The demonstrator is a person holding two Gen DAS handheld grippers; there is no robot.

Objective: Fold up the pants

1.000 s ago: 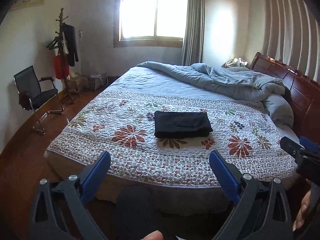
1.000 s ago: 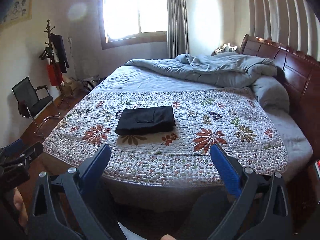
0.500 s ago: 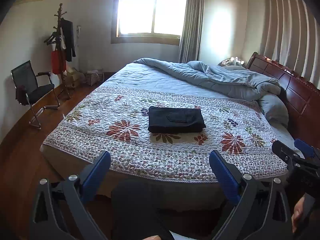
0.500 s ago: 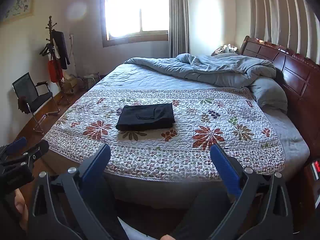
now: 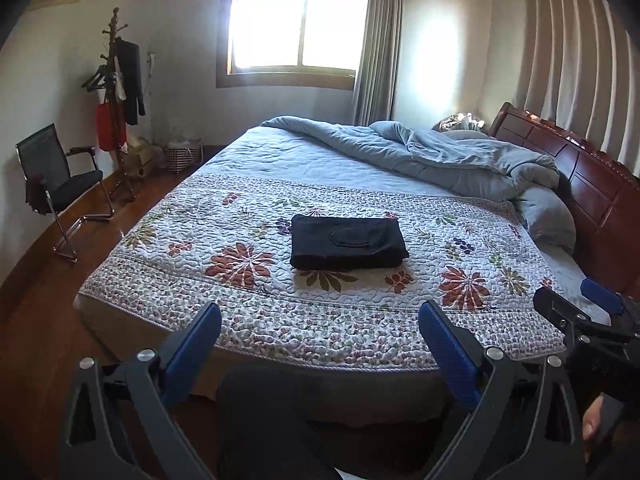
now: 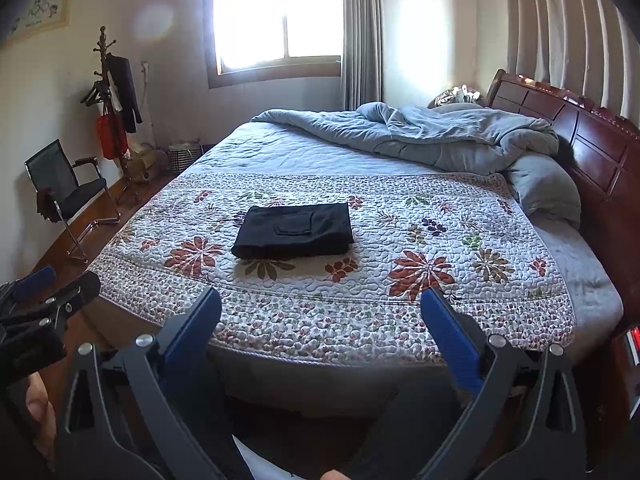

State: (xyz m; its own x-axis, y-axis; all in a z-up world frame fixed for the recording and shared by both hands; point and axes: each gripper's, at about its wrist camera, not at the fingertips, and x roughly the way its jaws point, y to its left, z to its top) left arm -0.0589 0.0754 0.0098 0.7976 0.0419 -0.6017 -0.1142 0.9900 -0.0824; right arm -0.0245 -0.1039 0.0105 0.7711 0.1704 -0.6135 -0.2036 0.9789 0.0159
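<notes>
Both tongs stand spread wide and hold nothing: the left gripper (image 5: 320, 332) and the right gripper (image 6: 322, 310) hover off the near edge of the bed (image 5: 280, 344), touching no fabric. The black pants (image 5: 346, 242), folded into a neat rectangle, lie on the floral quilt (image 6: 400, 292) mid-bed. Since a second ago both grippers have drawn back from the bed slightly. No writing is legible.
</notes>
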